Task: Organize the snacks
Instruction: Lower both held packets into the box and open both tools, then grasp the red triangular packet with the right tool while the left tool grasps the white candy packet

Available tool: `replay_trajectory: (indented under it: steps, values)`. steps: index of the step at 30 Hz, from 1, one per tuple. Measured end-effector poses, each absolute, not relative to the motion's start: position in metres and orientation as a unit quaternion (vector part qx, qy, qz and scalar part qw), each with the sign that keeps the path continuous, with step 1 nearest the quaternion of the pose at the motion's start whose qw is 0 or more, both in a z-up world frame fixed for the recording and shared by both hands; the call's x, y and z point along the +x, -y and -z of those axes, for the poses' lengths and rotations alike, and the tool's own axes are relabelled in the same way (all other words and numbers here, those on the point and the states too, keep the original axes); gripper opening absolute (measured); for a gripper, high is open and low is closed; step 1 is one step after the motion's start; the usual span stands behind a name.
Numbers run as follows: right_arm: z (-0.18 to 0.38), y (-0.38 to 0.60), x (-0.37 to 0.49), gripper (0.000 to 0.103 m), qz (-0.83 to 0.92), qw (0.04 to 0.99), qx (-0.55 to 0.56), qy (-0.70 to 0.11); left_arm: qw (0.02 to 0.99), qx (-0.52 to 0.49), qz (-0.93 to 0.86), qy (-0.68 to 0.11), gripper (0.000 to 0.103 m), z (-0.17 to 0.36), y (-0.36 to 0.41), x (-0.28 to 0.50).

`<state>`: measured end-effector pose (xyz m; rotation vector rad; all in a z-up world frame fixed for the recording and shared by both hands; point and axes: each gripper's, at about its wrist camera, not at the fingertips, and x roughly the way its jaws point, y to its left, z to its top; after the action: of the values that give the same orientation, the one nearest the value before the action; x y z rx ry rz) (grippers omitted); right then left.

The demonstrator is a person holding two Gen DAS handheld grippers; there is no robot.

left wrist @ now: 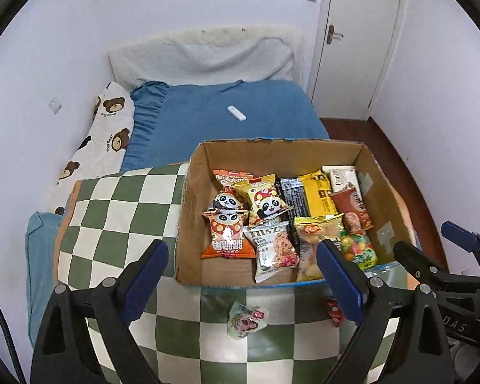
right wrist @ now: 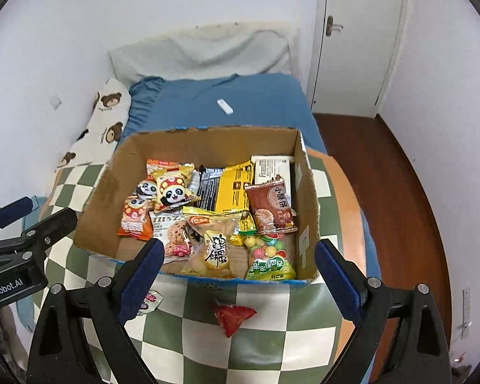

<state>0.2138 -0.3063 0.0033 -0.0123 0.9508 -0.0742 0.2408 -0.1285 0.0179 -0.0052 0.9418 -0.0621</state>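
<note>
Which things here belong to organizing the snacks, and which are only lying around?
Belong to the job:
- cardboard box with snack packets inside
- red packet on the checkered cloth
- small wrapped snack on the cloth

Lying about:
- white remote on the blue bed
- bear-print pillow

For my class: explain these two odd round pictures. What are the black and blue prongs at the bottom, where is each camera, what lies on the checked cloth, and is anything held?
A person holds a two-fingered gripper in each hand; a wide-angle camera on each looks along its fingers. One picture is from the left gripper, the other from the right gripper. Both are open and hold nothing. On the checked cloth stands a cardboard box full of snack packets. In front of it, outside the box, lie a pale candy wrapper and a small red packet. Behind is a bed with a blue sheet.
</note>
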Motion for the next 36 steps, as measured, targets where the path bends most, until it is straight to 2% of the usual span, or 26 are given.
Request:
replay_trajectory:
  steps: [9, 16, 17, 18, 19, 20, 29, 31, 33, 34, 35, 36]
  values:
    - [-0.019, 0.304, 0.179, 0.098, 0.032, 0.901, 0.003, -0.432, 0.902, -0.014, 0.028, -0.431, 0.095, -0.031, 0.127, 0.209]
    - [0.039, 0.314, 0.178, 0.098, 0.009, 0.872, 0.032, -0.489, 0.878, -0.011, 0.009, -0.479, 0.095, 0.016, 0.123, 0.207]
    - [0.053, 0.315, 0.178, 0.094, 0.008, 0.867, 0.035, -0.498, 0.871, -0.009, 0.004, -0.491, 0.095, 0.027, 0.122, 0.206]
    - [0.066, 0.317, 0.18, 0.079, 0.007, 0.861, 0.036, -0.508, 0.864, -0.008, 0.002, -0.503, 0.095, 0.039, 0.12, 0.207]
    - [0.083, 0.319, 0.181, 0.07, 0.002, 0.853, 0.041, -0.521, 0.856, -0.005, -0.003, -0.517, 0.095, 0.054, 0.119, 0.208]
    - [0.094, 0.32, 0.183, 0.066, 0.0, 0.847, 0.046, -0.53, 0.851, -0.003, -0.004, -0.525, 0.095, 0.063, 0.118, 0.208]
    - [0.178, 0.32, 0.208, 0.066, -0.005, 0.813, 0.037, -0.581, 0.78, 0.003, 0.029, -0.625, 0.095, 0.161, 0.125, 0.232]
    - [0.189, 0.317, 0.211, 0.06, -0.002, 0.809, 0.025, -0.587, 0.771, 0.021, 0.034, -0.636, 0.094, 0.181, 0.133, 0.239]
    - [0.195, 0.315, 0.213, 0.057, 0.001, 0.81, 0.015, -0.587, 0.766, 0.031, 0.039, -0.641, 0.079, 0.193, 0.137, 0.243]
    - [0.196, 0.314, 0.213, 0.056, 0.002, 0.81, 0.009, -0.587, 0.762, 0.029, 0.043, -0.645, 0.061, 0.2, 0.138, 0.244]
    - [0.196, 0.314, 0.213, 0.054, 0.002, 0.81, 0.005, -0.587, 0.759, 0.029, 0.043, -0.649, 0.055, 0.204, 0.14, 0.245]
    - [0.195, 0.313, 0.212, 0.054, 0.001, 0.81, 0.001, -0.586, 0.761, 0.03, 0.043, -0.646, 0.055, 0.205, 0.14, 0.244]
